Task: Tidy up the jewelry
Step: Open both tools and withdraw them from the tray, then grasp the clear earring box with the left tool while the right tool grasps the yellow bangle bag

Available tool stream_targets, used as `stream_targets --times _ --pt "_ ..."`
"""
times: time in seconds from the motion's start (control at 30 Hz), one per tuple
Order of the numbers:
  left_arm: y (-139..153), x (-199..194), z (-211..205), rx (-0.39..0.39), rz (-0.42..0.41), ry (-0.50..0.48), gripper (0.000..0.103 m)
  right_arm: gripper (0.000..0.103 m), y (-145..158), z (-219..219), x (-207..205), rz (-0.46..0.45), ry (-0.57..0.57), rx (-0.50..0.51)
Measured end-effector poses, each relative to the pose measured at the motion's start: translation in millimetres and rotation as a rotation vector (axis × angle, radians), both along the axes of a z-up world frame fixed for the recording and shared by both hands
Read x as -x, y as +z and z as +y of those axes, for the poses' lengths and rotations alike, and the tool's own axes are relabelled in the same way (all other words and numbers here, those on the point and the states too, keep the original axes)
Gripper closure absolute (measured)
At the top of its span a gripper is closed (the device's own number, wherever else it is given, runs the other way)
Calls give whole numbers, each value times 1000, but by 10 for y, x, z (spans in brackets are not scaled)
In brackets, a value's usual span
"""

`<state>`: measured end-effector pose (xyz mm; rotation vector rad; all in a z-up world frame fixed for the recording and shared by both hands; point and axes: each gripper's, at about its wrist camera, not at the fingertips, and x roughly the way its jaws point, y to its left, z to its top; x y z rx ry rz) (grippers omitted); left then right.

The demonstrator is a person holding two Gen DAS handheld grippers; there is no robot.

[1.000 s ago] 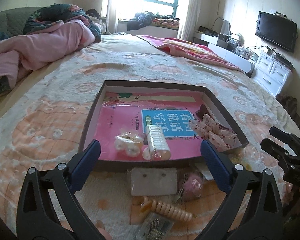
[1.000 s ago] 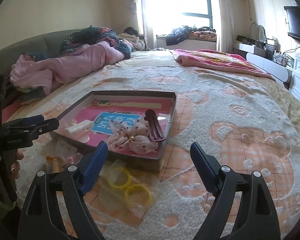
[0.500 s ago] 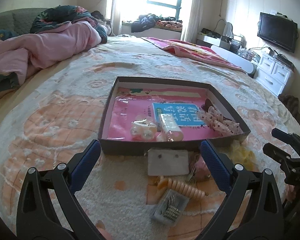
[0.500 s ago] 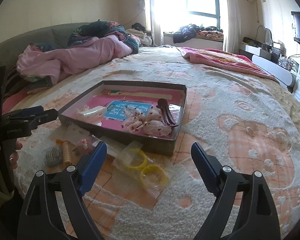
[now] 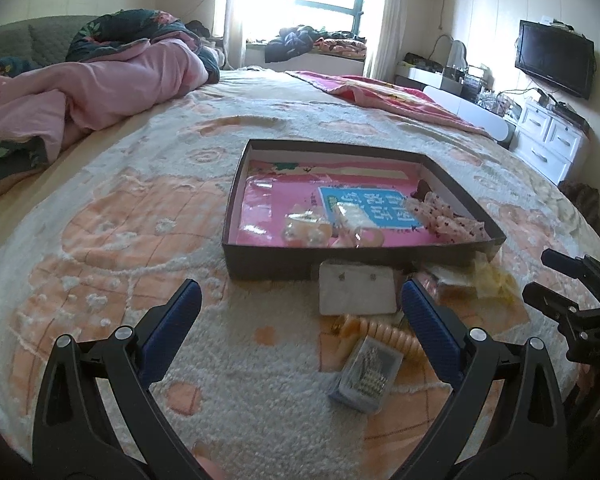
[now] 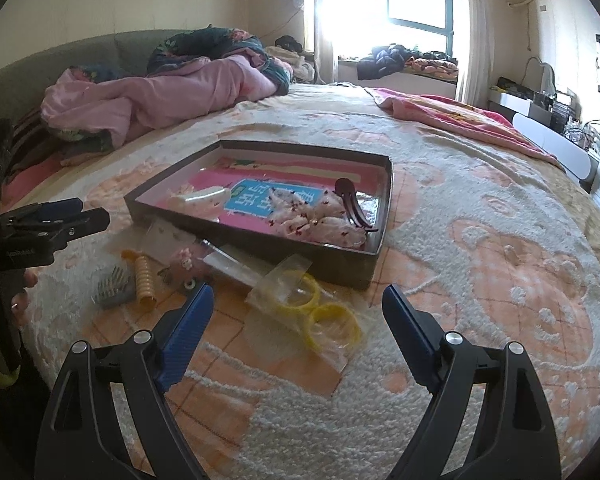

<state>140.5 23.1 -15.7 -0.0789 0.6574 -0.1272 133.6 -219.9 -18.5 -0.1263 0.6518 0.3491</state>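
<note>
My R gripper [image 6: 296,304] jaws wide apart, nothing btw them; L gripper [image 5: 300,300] also wide apart & empty. Nearest to R: yellow bangles [image 6: 324,312] in a clear bag, lying on the blanket [image 6: 500,280] just ahead of the R jaws, roughly centred btw them. Bangles look light & stiff, but the bag is prob slippery film, so I'd pinch across a ring edge thru the bag, not the loose flap. Nearest to L: bead box [image 5: 368,376] just inside the R finger of L, looks hard, small, light; take it by the long sides. Just past it the coil tie [image 5: 384,332], prob springy & soft, then white earring card [image 5: 356,292] touching the tray [image 5: 340,264] front wall; thin card, so grab an edge. Tray beyond both grippers, already has a bow [image 6: 320,220], dark clip [image 6: 352,204] & bagged bits; loose items all lie on its near side
</note>
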Motion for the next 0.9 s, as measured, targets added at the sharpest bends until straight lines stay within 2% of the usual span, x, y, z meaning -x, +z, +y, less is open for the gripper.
stream_targets --times 0.37,0.77,0.9 --pt "-210 97 26 -8 45 -37 12 20 -106 107 37 5 15 49" --pt "-383 100 -222 -35 75 -140 12 20 -287 118 -44 8 -17 127" --pt "-449 83 -325 -56 89 -169 15 20 -346 120 -100 6 -37 176"
